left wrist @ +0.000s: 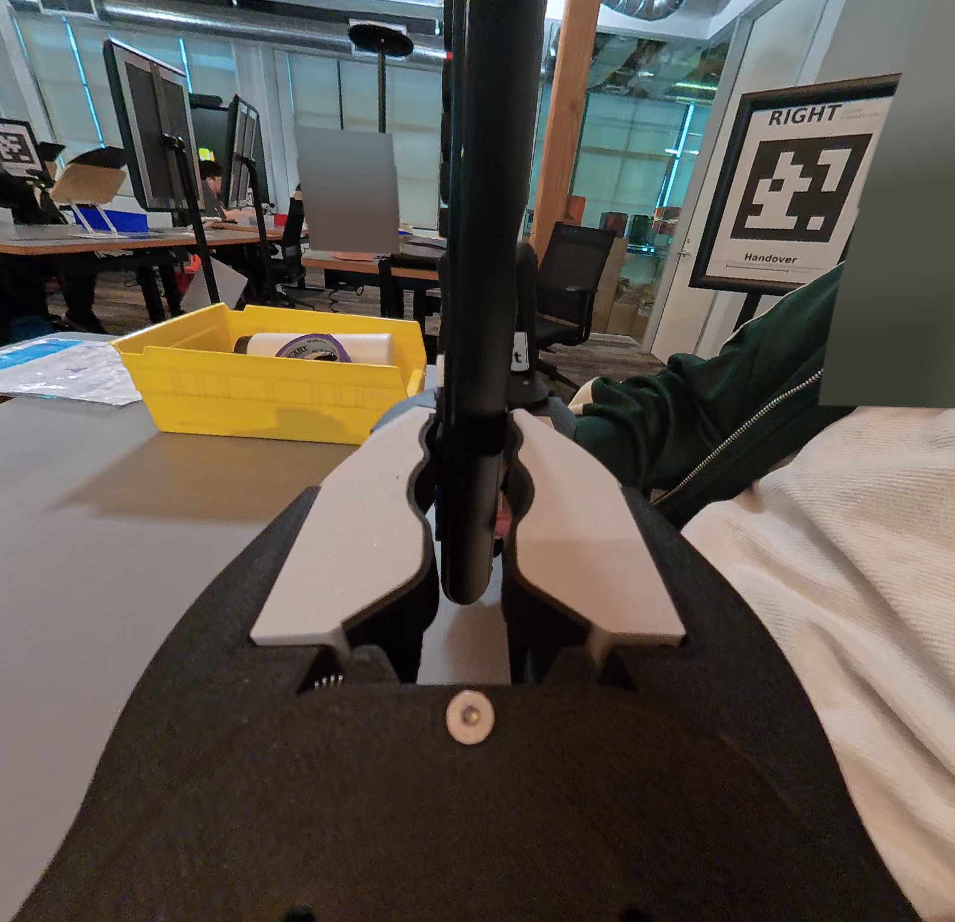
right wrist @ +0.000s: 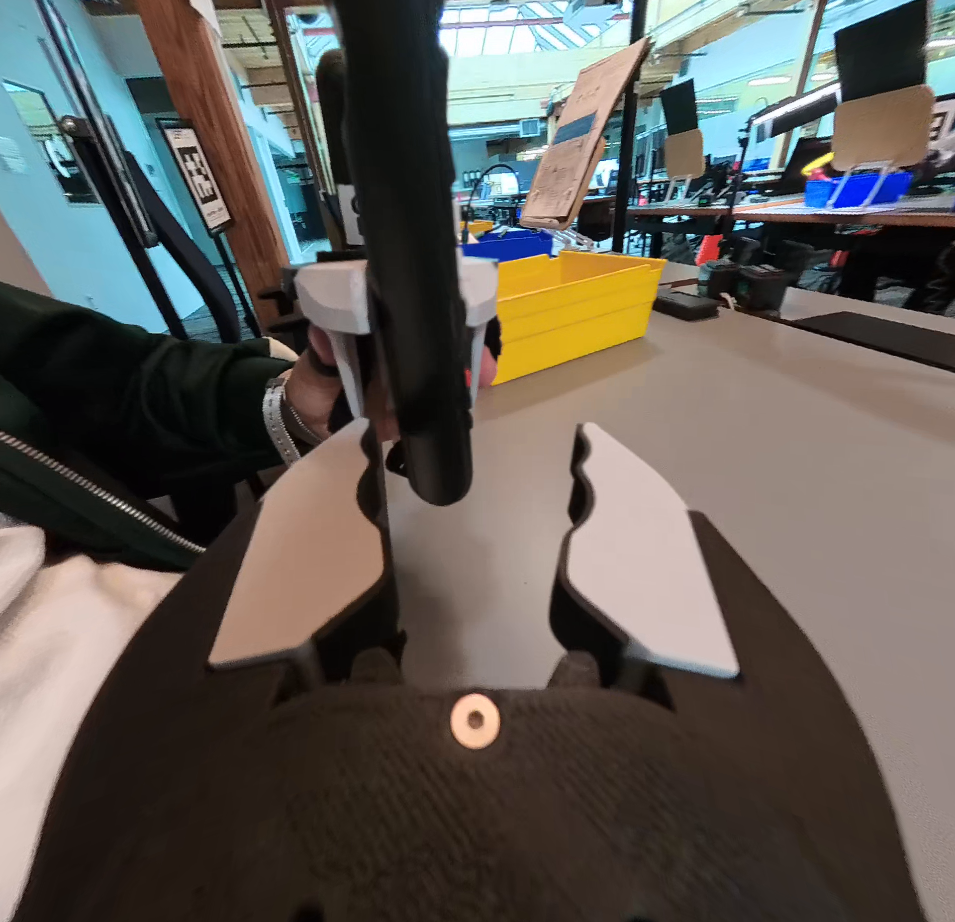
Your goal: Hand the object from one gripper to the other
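Clamping the black tube (left wrist: 478, 277) — top cut off — left hand-held gripper (left wrist: 469, 432); right hand-held gripper (right wrist: 473, 437) gapes wide.

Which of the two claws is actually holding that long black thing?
The left gripper, shut on the black tube. The right gripper is open, its fingers apart below the tube's end.

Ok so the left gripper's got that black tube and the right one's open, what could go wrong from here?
1. The left gripper clamps the upright black tube near its lower end, so the long part above could tip or swing.
2. The right gripper is open with the tube's end off toward one finger; closing now might pinch it off-centre.
3. If it slips, it may hit the grey table or the yellow bin.
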Demonstrator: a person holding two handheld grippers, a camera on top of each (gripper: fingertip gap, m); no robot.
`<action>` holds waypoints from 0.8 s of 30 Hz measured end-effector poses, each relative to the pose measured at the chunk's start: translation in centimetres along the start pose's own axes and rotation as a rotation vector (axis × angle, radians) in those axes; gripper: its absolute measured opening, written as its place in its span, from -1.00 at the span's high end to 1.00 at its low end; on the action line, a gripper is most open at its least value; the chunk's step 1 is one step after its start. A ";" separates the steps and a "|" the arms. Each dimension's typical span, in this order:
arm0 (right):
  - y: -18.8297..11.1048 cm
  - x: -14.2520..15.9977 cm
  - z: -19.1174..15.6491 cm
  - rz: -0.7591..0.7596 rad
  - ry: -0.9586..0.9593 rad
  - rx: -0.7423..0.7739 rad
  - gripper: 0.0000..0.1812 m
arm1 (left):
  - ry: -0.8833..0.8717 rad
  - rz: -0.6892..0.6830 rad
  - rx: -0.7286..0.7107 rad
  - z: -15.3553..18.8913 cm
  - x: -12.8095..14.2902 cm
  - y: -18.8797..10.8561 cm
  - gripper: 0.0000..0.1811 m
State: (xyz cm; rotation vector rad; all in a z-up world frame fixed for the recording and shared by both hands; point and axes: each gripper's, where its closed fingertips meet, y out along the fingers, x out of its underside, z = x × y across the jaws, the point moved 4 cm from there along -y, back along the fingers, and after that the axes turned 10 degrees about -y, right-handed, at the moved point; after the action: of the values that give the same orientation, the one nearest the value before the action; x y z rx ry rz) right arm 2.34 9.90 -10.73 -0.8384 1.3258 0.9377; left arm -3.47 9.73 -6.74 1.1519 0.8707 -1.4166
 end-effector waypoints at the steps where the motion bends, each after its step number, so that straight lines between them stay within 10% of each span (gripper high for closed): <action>1: 0.1 -0.1 -0.4 0.006 -0.003 -0.016 0.29 | 0.002 0.006 0.002 0.2 -0.1 0.1 0.73; 5: 0.2 -0.5 -1.6 0.022 -0.028 -0.054 0.68 | 0.003 0.027 -0.014 0.5 -0.2 0.4 0.73; 11: 0.1 -0.8 -1.6 0.041 -0.011 -0.068 0.72 | 0.018 0.055 -0.037 0.7 -0.5 0.7 0.71; 16: -0.7 -2.2 -1.1 0.076 -0.018 -0.041 0.73 | 0.030 0.086 -0.110 0.1 -0.9 0.5 0.22; 24: -8.4 -7.2 6.0 -0.026 0.036 0.255 0.73 | 0.015 0.075 -0.155 -0.9 -0.3 0.3 0.14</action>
State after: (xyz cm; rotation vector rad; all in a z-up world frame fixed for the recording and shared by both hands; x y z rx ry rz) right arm 12.36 11.38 -3.25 -0.6763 1.4269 0.7173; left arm -3.02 10.58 -6.66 1.0683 0.9219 -1.2584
